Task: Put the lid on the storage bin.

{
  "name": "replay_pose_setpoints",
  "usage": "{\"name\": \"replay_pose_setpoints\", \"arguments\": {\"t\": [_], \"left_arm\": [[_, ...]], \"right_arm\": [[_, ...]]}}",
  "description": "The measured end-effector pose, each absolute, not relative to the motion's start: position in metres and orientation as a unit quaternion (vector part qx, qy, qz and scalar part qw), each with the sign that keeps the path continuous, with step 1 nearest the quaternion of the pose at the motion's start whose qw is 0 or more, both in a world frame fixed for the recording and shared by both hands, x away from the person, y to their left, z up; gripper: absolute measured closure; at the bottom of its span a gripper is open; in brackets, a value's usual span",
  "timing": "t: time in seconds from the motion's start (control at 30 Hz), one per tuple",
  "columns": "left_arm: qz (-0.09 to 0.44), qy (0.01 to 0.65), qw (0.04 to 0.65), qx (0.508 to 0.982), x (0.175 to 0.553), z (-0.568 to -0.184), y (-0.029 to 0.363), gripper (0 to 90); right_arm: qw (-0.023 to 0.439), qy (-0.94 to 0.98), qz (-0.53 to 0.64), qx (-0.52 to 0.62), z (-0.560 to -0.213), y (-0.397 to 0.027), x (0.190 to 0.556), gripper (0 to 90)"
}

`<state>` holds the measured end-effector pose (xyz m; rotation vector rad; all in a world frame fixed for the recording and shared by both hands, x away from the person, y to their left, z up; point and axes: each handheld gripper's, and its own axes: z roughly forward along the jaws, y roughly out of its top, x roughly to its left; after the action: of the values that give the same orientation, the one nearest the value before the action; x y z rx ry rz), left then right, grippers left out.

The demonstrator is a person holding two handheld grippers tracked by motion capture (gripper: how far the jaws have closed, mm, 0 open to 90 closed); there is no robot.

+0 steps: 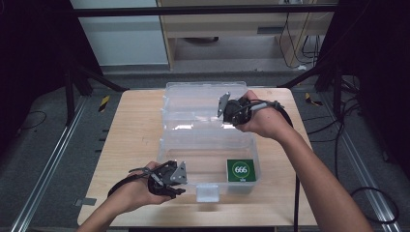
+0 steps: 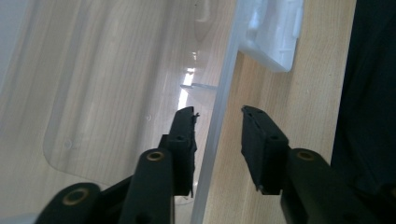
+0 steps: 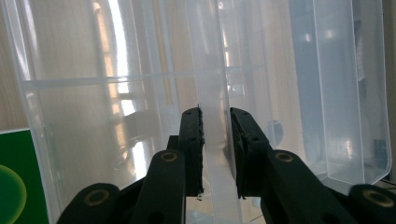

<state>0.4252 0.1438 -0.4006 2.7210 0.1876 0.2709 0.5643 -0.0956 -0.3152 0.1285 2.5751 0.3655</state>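
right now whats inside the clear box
A green packet lies flat in the near right corner of the box. The rest of the floor looks bare through the clear plastic. The stretch beside the left gripper is partly hidden by it.

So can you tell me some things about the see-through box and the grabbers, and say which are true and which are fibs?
1. The clear plastic box sits open on the wooden table. True.
2. A red packet lies inside the box. False: it is a green packet with 666 on it.
3. The right gripper has the box's wall between its jaws. True, at the far side, by the hinge.
4. The left gripper is far from the box. False: its jaws straddle the near rim.
5. The white latch hangs at the box's front. True.
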Motion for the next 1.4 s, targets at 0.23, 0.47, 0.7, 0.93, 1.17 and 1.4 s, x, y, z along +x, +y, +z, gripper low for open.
{"name": "replay_pose_setpoints", "arguments": {"t": [0.23, 0.47, 0.7, 0.93, 1.17, 1.4], "left_arm": [[0.099, 0.084, 0.206, 0.97, 0.428, -0.4, 0.146, 77.8], [0.106, 0.09, 0.211, 0.968, 0.428, -0.401, 0.146, 77.9], [0.108, 0.094, 0.214, 0.966, 0.431, -0.402, 0.146, 77.7], [0.109, 0.099, 0.216, 0.965, 0.437, -0.402, 0.145, 77.5], [0.109, 0.102, 0.217, 0.965, 0.439, -0.402, 0.145, 77.4], [0.111, 0.106, 0.215, 0.965, 0.439, -0.402, 0.144, 77.4]], "right_arm": [[0.264, 0.954, 0.136, 0.046, -0.315, -0.095, 0.564, 76.3], [0.265, 0.954, 0.132, 0.033, -0.315, -0.094, 0.565, 77.6], [0.266, 0.955, 0.127, 0.036, -0.315, -0.092, 0.568, 77.8], [0.271, 0.954, 0.126, 0.037, -0.315, -0.092, 0.573, 77.7], [0.271, 0.954, 0.126, 0.039, -0.315, -0.092, 0.577, 77.6], [0.271, 0.954, 0.125, 0.018, -0.313, -0.091, 0.574, 81.6]]}}
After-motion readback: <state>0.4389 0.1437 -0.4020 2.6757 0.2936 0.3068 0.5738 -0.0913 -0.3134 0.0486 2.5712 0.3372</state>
